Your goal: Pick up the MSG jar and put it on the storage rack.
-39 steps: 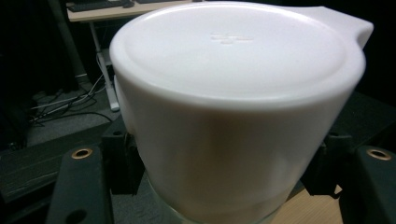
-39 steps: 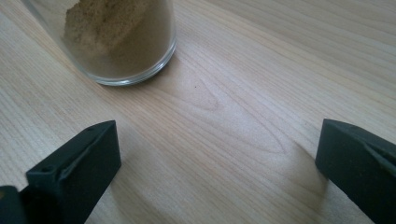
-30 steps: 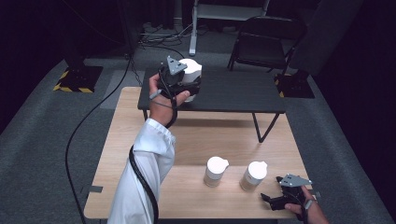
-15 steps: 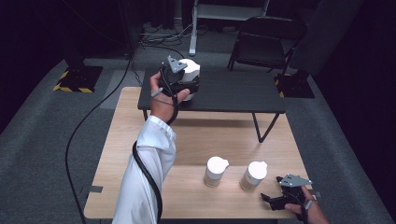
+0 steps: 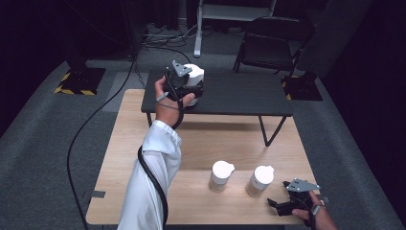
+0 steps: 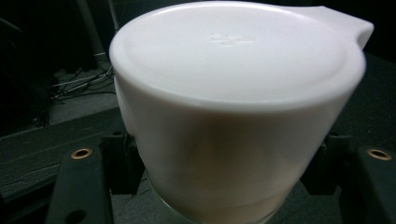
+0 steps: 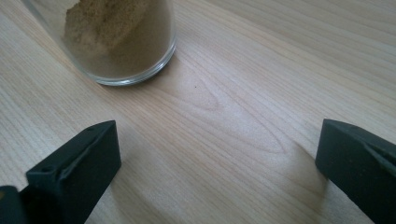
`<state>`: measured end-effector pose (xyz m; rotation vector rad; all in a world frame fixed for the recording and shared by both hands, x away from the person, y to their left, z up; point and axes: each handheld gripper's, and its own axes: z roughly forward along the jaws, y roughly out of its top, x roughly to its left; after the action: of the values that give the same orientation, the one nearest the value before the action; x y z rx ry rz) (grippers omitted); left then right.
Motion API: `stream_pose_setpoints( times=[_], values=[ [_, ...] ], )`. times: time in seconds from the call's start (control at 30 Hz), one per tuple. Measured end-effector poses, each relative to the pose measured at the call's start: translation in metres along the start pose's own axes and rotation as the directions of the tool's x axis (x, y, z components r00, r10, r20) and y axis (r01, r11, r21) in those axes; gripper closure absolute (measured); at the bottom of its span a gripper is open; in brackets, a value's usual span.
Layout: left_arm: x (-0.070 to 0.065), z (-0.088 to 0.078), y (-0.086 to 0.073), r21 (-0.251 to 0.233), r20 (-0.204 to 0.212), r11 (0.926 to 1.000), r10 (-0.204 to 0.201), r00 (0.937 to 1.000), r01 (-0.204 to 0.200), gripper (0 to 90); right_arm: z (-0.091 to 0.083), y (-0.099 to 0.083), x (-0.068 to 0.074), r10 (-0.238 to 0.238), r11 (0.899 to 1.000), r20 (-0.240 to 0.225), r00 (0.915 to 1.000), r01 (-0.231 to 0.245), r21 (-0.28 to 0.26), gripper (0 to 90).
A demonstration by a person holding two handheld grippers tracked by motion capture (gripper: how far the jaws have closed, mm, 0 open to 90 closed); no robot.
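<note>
My left gripper (image 5: 187, 87) is shut on a jar with a white spouted lid (image 5: 195, 74), held upright over the near left part of the black table (image 5: 239, 96). In the left gripper view the jar (image 6: 233, 93) looms close, and both black jaws press on its sides below the lid. Whether its base touches the table I cannot tell. My right gripper (image 5: 278, 206) rests open at the wooden table's near right corner, with bare wood between its jaws (image 7: 217, 163). A glass jar of brown powder (image 7: 123, 42) stands just ahead of it.
Two white-lidded jars (image 5: 221, 175) (image 5: 259, 179) stand side by side on the wooden table (image 5: 215, 139), left of the right gripper. A dark chair (image 5: 273, 45) stands behind the black table. A black cable (image 5: 95, 115) trails over the floor at left.
The left gripper with its jar has sunk slightly toward the black table. The right gripper has not moved.
</note>
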<state>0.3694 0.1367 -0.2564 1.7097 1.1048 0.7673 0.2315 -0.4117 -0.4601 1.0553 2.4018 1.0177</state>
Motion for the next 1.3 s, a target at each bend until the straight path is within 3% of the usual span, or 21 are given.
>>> stream_pose_setpoints(
  times=[0.17, 0.4, 0.63, 0.8, 1.3],
  values=[
    [0.001, 0.0, -0.003, -0.009, 0.003, 0.9999, 0.008, 1.0, -0.008, 29.5, 0.0, 0.0, 0.0, -0.001, 1.0, 0.0, 1.0, 0.001, 0.0, 0.0],
    [0.004, -0.002, -0.01, -0.035, -0.001, 0.9992, -0.018, 0.9998, 0.018, 22.5, 0.0, 0.0, 0.0, -0.001, 1.0, -0.001, 1.0, 0.001, 0.0, 0.0],
    [-0.002, -0.003, -0.015, -0.056, -0.037, 0.9983, -0.019, 0.9991, 0.017, 14.4, 0.0, 0.0, 0.0, -0.001, 1.0, 0.0, 1.0, 0.001, 0.0, 0.0],
    [-0.008, -0.002, -0.015, -0.056, -0.062, 0.9984, 0.001, 0.9981, -0.004, 9.5, 0.0, 0.0, 0.0, -0.001, 1.0, 0.0, 1.0, 0.001, 0.0, 0.0],
    [-0.01, 0.002, -0.017, -0.05, -0.058, 0.9986, 0.013, 0.9982, -0.015, 1.3, 0.0, 0.0, 0.0, -0.001, 1.0, 0.0, 1.0, 0.001, 0.0, 0.0]
  ],
)
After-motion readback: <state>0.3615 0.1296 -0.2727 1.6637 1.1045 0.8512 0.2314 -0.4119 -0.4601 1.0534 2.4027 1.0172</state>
